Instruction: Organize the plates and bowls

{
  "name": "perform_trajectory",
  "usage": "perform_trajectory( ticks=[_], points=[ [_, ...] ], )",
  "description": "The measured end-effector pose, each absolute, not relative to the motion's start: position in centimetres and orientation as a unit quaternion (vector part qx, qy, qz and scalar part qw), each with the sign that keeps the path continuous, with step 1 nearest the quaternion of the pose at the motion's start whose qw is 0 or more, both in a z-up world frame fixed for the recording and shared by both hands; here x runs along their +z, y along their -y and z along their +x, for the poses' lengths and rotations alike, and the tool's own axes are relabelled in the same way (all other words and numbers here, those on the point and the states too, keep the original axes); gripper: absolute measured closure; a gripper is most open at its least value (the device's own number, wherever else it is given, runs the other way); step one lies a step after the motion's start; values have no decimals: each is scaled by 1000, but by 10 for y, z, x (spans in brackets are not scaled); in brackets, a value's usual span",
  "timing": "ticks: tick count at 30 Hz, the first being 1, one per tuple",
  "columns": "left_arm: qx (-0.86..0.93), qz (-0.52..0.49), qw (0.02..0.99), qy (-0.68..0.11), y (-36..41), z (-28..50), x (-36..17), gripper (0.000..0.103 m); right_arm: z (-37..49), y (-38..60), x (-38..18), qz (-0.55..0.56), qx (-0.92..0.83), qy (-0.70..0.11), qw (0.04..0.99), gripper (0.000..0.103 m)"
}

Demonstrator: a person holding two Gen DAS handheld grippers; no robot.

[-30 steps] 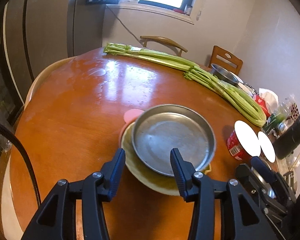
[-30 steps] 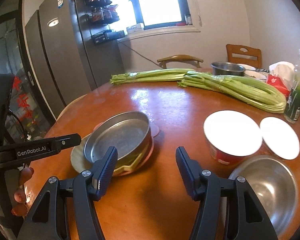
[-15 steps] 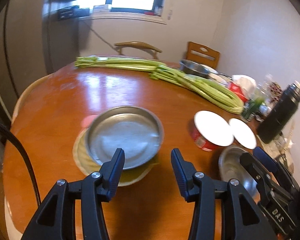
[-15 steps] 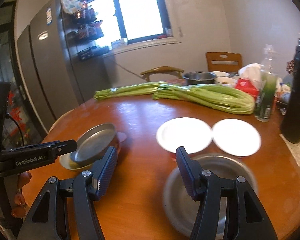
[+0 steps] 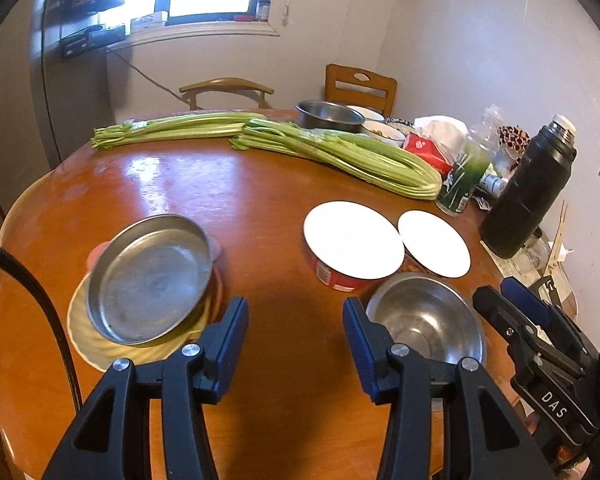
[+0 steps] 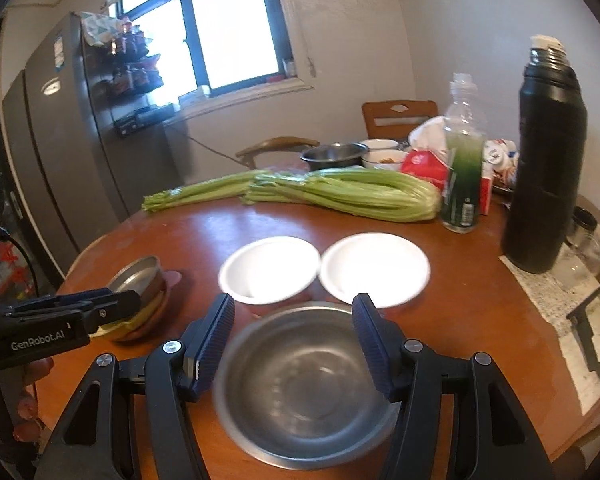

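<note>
On the round wooden surface [image 5: 228, 200] the dishes fall into two groups. To the left, a steel pan [image 5: 150, 278] sits tilted on a yellow plate [image 5: 88, 344], with something pink [image 5: 96, 254] showing under them; that stack looks like the collecting spot, which would explain why the pan rests crooked rather than nested flat. To the right, a steel bowl [image 6: 304, 384] stands alone near the front edge, just before two white-topped bowls [image 6: 270, 274] set side by side, the nearer one with a red printed wall. The right tool [image 6: 294, 340] hangs over the steel bowl with its jaws spread and nothing pinched; the blue pads straddle the bowl's far rim from above, apart from the metal, which reads as lining up a rim grasp. The left tool [image 5: 294, 344], also spread and empty, points at bare wood between the stack and the bowl, perhaps kept clear while the other one works. Celery [image 5: 340, 152], a black flask [image 6: 546, 164], a green bottle [image 6: 462, 176] and food packets crowd the far side, so free room for sorting is the near half. My judgement: the bowl is the next piece to lift, and its slick curved rim calls for a firm, square pinch.
</note>
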State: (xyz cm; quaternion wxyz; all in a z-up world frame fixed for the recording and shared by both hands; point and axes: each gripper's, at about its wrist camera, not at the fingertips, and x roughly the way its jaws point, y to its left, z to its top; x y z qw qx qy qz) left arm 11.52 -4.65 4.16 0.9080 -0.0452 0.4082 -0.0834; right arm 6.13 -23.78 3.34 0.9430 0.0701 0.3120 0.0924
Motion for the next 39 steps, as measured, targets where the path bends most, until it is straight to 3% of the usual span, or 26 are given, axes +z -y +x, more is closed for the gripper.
perform_trajectory(
  ticks=[18,31,39],
  points=[
    [-128,-32,874,-468,112,141,-15,54,72,286,-23,80,47,-398,913,40],
    [-135,-29,859,-492,124,152,-44,54,82,277,-45,83,72,-413,904,40],
    [-140,-21,857,-495,130,154,-51,55,84,269,-44,74,86,-405,907,61]
  ],
)
